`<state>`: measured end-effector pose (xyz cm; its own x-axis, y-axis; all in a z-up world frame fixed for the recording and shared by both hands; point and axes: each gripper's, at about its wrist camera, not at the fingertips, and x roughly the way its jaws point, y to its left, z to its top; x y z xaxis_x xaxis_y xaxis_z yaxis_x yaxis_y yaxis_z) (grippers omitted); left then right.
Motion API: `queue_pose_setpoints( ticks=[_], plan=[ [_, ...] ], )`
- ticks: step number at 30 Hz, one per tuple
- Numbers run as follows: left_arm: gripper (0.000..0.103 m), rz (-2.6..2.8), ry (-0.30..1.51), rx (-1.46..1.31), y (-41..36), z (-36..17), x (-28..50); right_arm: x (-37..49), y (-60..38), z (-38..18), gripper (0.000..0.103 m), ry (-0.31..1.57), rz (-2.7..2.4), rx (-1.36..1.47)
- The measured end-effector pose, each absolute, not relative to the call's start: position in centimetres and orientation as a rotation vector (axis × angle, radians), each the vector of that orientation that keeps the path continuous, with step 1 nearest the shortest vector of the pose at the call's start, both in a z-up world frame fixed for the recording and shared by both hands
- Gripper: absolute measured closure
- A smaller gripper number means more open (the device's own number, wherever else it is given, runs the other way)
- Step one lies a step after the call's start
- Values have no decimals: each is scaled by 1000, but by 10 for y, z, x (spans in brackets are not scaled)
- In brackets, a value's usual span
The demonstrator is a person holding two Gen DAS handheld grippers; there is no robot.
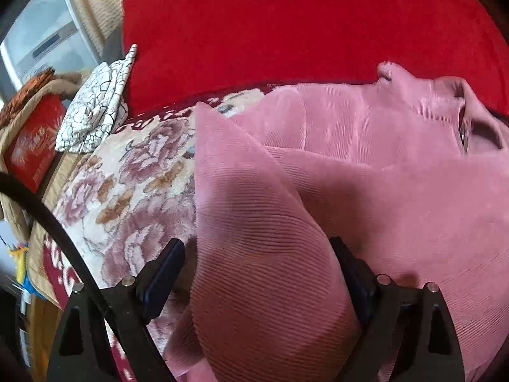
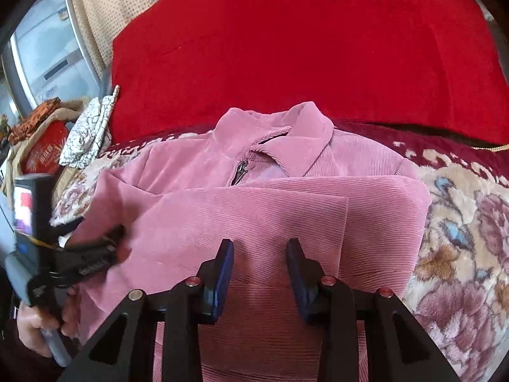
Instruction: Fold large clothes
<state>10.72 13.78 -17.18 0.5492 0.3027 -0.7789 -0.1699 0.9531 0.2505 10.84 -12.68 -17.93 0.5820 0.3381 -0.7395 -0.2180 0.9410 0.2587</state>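
A pink corduroy jacket (image 2: 241, 210) lies partly folded on a floral blanket, collar and zip toward the red cushion. It also shows in the left wrist view (image 1: 366, 159). My left gripper (image 1: 257, 264) is open, its jaws wide apart on either side of a raised fold of the jacket's sleeve (image 1: 254, 222). In the right wrist view the left gripper (image 2: 105, 248) sits at the jacket's left edge, held by a hand. My right gripper (image 2: 259, 254) is open and empty, just above the folded lower part of the jacket.
A floral blanket (image 2: 461, 238) covers the surface. A large red cushion (image 2: 286, 63) stands behind the jacket. A white crackle-patterned cloth (image 1: 95, 108) and a red box (image 1: 35, 140) lie at the far left, near a window.
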Motion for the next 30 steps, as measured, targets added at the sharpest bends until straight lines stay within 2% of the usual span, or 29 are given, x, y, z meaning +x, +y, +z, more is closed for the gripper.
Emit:
queue_pose_setpoints(
  ticks=[5, 8, 10, 20, 26, 28, 30],
  plan=[
    [8, 278, 954, 158, 137, -175, 109, 107, -133, -176, 64, 875, 331, 189],
    [0, 262, 1006, 5, 154, -180, 108, 101, -137, -166, 64, 825, 340, 195],
    [0, 230, 1032, -101, 166, -182, 109, 99, -136, -161, 64, 800, 348, 197],
    [0, 234, 1025, -53, 164, -175, 110, 105, -119, -178, 64, 881, 321, 93],
    [0, 260, 741, 84, 141, -130, 81, 107, -122, -180, 64, 889, 326, 96],
    [0, 206, 760, 124, 130, -135, 82, 107, -122, -179, 64, 890, 327, 103],
    [0, 161, 856, 152, 121, -152, 91, 108, -122, -179, 65, 891, 330, 114]
  ],
)
